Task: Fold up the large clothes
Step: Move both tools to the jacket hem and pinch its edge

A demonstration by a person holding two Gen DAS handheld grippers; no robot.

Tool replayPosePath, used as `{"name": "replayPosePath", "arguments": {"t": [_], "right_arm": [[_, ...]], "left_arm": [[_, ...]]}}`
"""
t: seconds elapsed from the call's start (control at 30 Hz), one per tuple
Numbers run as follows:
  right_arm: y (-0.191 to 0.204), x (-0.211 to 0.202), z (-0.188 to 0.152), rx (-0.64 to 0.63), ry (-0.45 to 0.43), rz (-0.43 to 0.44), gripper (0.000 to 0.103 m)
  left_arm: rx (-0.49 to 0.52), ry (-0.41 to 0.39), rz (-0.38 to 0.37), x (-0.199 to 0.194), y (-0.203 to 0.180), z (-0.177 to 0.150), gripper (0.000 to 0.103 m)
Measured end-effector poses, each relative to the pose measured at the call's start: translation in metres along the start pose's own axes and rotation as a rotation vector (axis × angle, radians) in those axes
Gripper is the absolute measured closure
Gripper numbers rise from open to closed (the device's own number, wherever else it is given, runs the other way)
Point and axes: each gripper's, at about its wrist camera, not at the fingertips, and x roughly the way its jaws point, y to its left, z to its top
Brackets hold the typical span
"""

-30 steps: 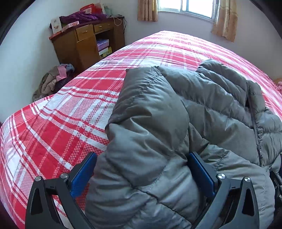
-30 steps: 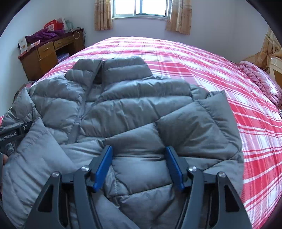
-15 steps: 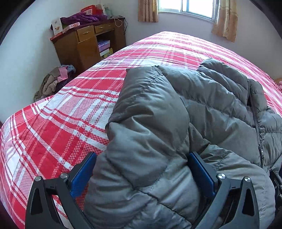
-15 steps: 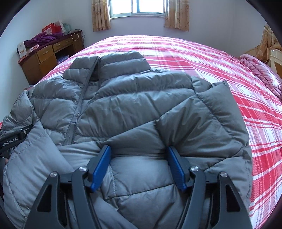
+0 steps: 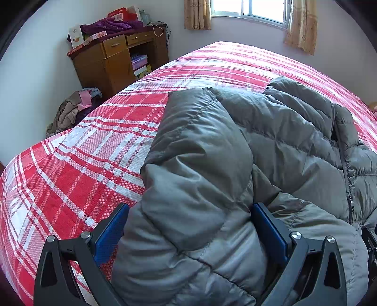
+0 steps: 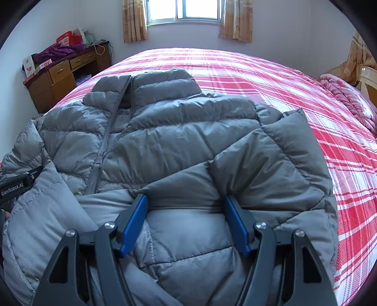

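A grey puffer jacket lies front up on the red plaid bed, collar toward the window, both sleeves folded in over the body. In the left wrist view the jacket fills the right half. My left gripper has its blue jaws wide apart around the folded left sleeve. My right gripper has its jaws wide apart around a thick fold of the lower jacket, beside the right sleeve. The left gripper's body shows at the left edge of the right wrist view.
A wooden desk with boxes and purple cloth stands against the wall left of the bed. A heap of clothes lies on the floor by it. A pink blanket lies at the bed's right side. A window with curtains is behind.
The right wrist view has come forward and a little higher over the jacket. The left wrist view has barely shifted. Both jaw pairs stand as wide as before.
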Motion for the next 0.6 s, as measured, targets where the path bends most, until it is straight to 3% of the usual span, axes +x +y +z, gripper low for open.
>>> {"name": "replayPosePath", "arguments": {"t": [0.2,0.27,0.4,0.47,0.6], "right_arm": [[-0.002,0.000,0.000,0.007,0.001,0.012,0.032],[-0.003,-0.001,0.003,-0.001,0.021,0.036,0.023],[-0.008,-0.014,0.016,-0.028,0.067,0.103,0.019],[-0.016,-0.024,0.031,-0.012,0.044,0.123,0.010],[-0.037,-0.014,0.082,0.074,0.050,0.125,0.008]], "left_arm": [[0.004,0.023,-0.028,-0.003,0.002,0.004,0.001],[0.004,0.057,-0.056,-0.017,0.010,0.013,0.001],[-0.040,-0.008,-0.166,-0.061,0.025,0.042,0.001],[0.000,0.001,-0.164,-0.061,0.015,0.064,0.001],[0.047,0.005,-0.121,-0.041,-0.014,0.106,0.001]]}}
